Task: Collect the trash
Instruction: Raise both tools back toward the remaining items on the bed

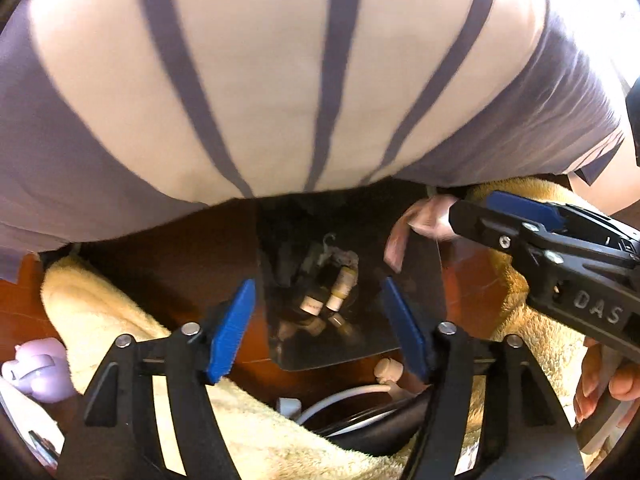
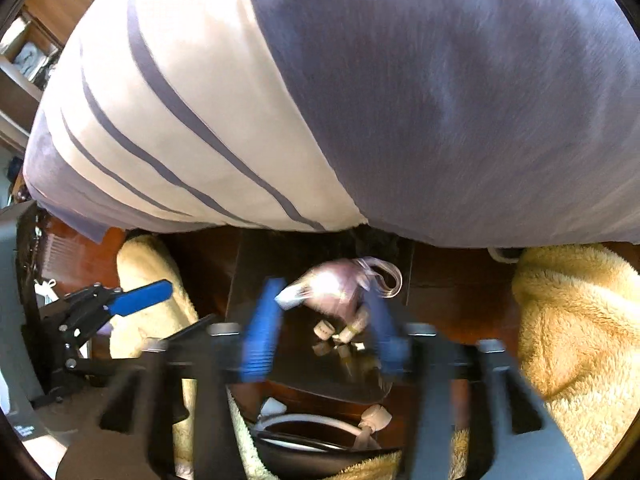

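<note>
right gripper (image 2: 320,344) motion-blurred, bin contents indistinct

We've got a reddish-brown wood floor (image 1: 24,296) down below, pretty glossy where the light hits it. A dark, shiny panel (image 1: 352,320) lies on it and mirrors whatever sits on top. Fluffy cream fabric (image 1: 100,320) bunches on one side, and a tan fleecy piece (image 2: 576,320) on the other. Up in the corner of the right wrist view we can make out wooden shelving (image 2: 28,64) with blurry stuff on it. Light's bright and warm overall.
</note>
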The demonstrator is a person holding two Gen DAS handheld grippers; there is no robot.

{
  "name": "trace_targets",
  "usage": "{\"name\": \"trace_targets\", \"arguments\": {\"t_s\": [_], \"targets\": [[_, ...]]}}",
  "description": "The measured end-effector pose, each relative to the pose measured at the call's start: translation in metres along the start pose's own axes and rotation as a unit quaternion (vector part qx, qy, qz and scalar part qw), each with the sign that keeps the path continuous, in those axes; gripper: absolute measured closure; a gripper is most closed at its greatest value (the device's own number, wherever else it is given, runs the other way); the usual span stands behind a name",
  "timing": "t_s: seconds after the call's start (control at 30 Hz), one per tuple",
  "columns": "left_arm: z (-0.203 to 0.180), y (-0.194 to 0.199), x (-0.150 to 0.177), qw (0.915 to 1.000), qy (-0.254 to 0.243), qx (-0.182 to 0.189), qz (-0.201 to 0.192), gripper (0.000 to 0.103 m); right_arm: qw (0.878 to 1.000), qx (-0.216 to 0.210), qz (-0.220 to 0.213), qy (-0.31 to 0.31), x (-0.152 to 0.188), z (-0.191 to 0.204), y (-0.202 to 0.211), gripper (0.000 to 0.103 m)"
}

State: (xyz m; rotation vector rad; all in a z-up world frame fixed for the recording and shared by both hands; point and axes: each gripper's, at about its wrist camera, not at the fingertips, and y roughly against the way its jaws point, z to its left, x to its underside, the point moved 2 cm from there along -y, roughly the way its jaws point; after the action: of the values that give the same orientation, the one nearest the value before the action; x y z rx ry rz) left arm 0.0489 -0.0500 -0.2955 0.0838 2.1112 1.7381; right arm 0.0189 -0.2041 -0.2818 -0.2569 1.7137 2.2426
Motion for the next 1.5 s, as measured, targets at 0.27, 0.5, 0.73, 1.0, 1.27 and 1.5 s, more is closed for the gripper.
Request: {"name": "trace_targets", "arguments": {"t_s": [0.27,0.5,0.73,1.0,1.27,1.5], "targets": [[0.005,0.059,0.004,0.9978,0.001,-0.023,-0.062,0.015,0.998,0.005,-0.066,0.009,-0.006,0.004,0.055,0.018],[0.0,0.114,-0.003,0.9918,-0.005,-0.029,-0.125,0.008,0.988,0.055,-0.145,0.023,-0.014,0.003,0.115,0.004],[-0.001,0.149,-0.02,0.985,-0.001,-0.024,-0.171,0.008,0.978,0.066,-0.197,0.023,-0.028,-0.006,0.146,0.004],[0.019,0.158,-0.057,0.98,0.011,-0.035,-0.196,0.008,0.969,0.088,-0.227,0.031,-0.067,-0.004,0.161,0.004],[0.045,0.153,-0.119,0.9752,0.022,-0.055,-0.213,0.008,0.963,0.102,-0.246,0.043,-0.132,0.004,0.16,0.004],[0.065,0.147,-0.181,0.9736,0.031,-0.063,-0.217,0.008,0.964,0.109,-0.237,0.051,-0.194,0.009,0.137,0.004]]}}
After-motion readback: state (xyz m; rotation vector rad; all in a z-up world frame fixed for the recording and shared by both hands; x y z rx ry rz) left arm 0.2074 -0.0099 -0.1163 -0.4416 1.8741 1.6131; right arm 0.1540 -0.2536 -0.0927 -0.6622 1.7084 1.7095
